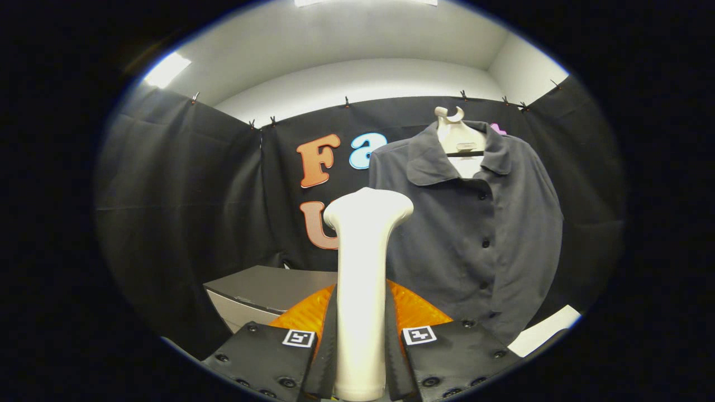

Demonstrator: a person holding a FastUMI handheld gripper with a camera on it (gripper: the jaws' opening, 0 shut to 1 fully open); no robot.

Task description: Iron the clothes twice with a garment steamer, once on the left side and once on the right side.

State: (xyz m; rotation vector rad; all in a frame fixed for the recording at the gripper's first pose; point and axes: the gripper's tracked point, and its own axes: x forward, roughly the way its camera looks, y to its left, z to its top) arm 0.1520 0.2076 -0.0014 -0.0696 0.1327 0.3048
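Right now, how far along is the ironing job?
Done: the steamer is picked up, its handle clamped between the gripper's jaws, head upright. In hand: it is held in front of the dark shirt, which hangs buttoned on its hanger, though contact can't be judged. Left: as far as this shows, both passes, left side and right side.

The claw [361, 357] is closed, both fingers pressing the steamer handle [363, 279].
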